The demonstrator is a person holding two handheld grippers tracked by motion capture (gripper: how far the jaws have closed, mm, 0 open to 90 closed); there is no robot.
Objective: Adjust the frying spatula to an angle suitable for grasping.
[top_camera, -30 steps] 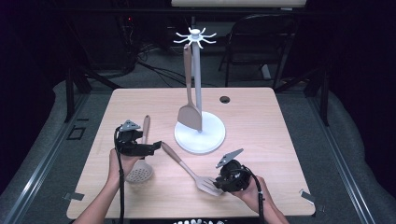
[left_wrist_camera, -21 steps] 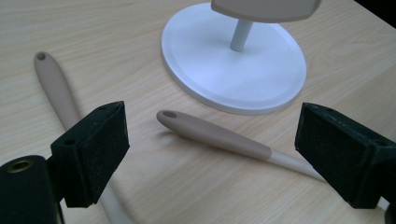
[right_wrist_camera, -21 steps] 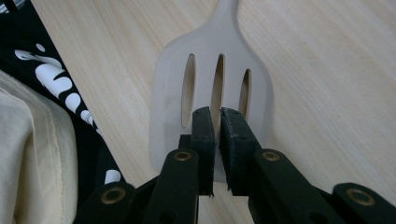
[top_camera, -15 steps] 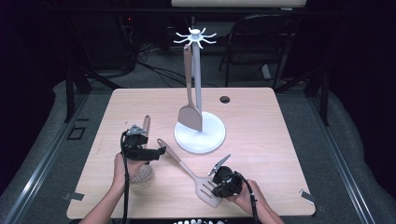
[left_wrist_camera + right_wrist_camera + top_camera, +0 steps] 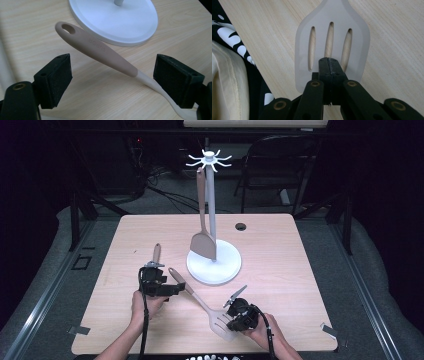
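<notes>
Two handheld black tongs: left tongs point(image 5: 172, 289) with square foam-faced pads point(image 5: 56, 75), right tongs point(image 5: 236, 321) with brass rivets; black cables trail along bare forearms.

This looks like a lab or recording studio rather than a home: a lone light-wood surface point(image 5: 280, 245) stands on grey carpet point(image 5: 370, 285) in a dim room with black surroundings. Beyond the surface, far from the left tool point(image 5: 172, 289), cables point(image 5: 165, 195) run across the floor past a folding chair point(image 5: 280, 165) and dark metal stand legs point(image 5: 80, 210). Tape marks point(image 5: 79, 330) are stuck on the carpet near the surface's front corners, to either side of the tools.
</notes>
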